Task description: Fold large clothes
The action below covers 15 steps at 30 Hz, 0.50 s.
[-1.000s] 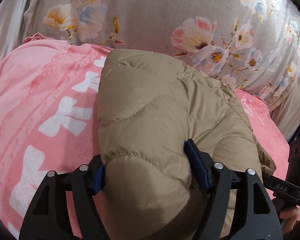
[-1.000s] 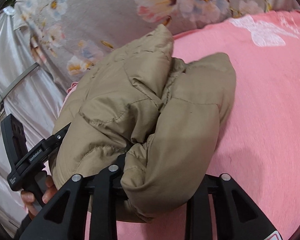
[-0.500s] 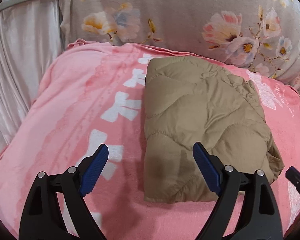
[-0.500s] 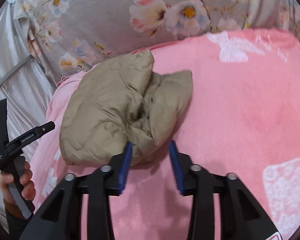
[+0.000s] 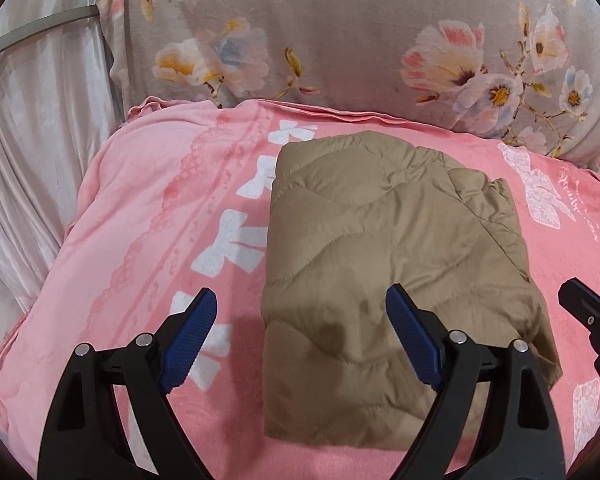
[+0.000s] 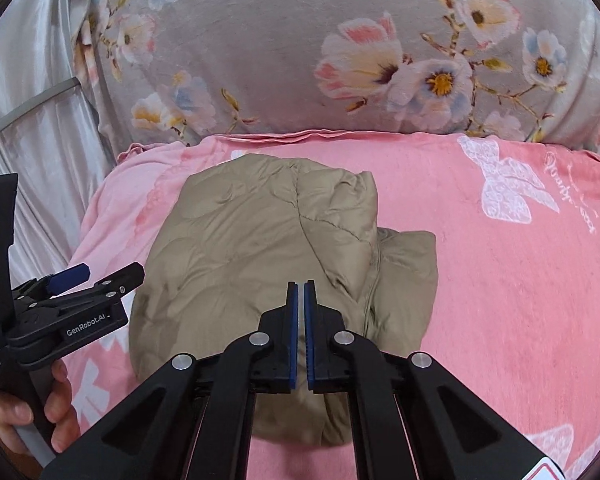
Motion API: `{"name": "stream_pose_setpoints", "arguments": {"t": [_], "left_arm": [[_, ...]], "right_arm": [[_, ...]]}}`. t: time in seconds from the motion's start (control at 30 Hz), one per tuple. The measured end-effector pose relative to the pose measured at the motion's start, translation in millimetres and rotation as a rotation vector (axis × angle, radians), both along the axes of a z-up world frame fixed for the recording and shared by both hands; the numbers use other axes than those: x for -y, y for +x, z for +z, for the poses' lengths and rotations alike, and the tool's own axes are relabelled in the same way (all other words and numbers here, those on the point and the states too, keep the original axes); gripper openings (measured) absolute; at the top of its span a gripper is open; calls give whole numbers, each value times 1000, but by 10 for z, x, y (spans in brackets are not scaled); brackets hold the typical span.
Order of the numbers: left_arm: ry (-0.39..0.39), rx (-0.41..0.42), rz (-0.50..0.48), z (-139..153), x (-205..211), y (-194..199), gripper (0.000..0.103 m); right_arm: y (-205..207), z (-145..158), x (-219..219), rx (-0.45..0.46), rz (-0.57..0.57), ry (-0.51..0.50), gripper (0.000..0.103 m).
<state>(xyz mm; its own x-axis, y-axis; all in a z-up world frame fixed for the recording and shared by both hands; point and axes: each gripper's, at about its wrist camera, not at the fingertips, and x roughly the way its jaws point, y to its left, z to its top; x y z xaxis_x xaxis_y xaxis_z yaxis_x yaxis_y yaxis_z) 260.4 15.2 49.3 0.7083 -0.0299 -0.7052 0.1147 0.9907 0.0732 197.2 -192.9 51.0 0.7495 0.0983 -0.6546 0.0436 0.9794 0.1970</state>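
Left wrist view: the left gripper [image 5: 300,336] fills the bottom of the frame with its jaws spread wide and nothing between the blue pads [image 5: 188,340]. One pad hangs over the pink blanket [image 5: 140,208], the other over the near left part of the jacket [image 5: 380,264]. The jacket lies in the centre of the frame, folded into a flat tan block on the blanket, its left edge straight and its far edge close to the floral cushion [image 5: 360,40] that runs across the top. Wide jaws held clear above the cloth suggest the fold is being left to rest, so the task looks close to done. At the right edge a black tip of the right gripper [image 5: 592,320] shows, too little of it to read its jaws here.

Right wrist view: the right gripper [image 6: 299,332] rises from the bottom centre with its jaws drawn almost together, only a thin slit between the pads, and no cloth caught in it. It hovers over the near edge of the jacket [image 6: 252,264], which sits left of centre. This view alone shows the jacket's right side, where a looser lump bulges out past the neat block; that may want tucking. It also shows the left gripper [image 6: 100,280] from the side at lower left, gripped by the person's hand [image 6: 40,412].
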Motion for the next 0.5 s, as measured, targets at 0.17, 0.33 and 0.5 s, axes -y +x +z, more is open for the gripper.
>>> {"name": "stream_pose_setpoints", "arguments": {"t": [0.17, 0.33, 0.5], "left_arm": [[-249, -151, -73, -167, -332, 443, 90], [-429, -241, -83, -501, -525, 844, 90], [-465, -235, -140, -695, -389, 992, 93]], "right_arm": [[162, -140, 196, -27, -41, 14, 12], [319, -428, 429, -81, -64, 167, 38], [460, -648, 487, -89, -85, 236, 53]]}}
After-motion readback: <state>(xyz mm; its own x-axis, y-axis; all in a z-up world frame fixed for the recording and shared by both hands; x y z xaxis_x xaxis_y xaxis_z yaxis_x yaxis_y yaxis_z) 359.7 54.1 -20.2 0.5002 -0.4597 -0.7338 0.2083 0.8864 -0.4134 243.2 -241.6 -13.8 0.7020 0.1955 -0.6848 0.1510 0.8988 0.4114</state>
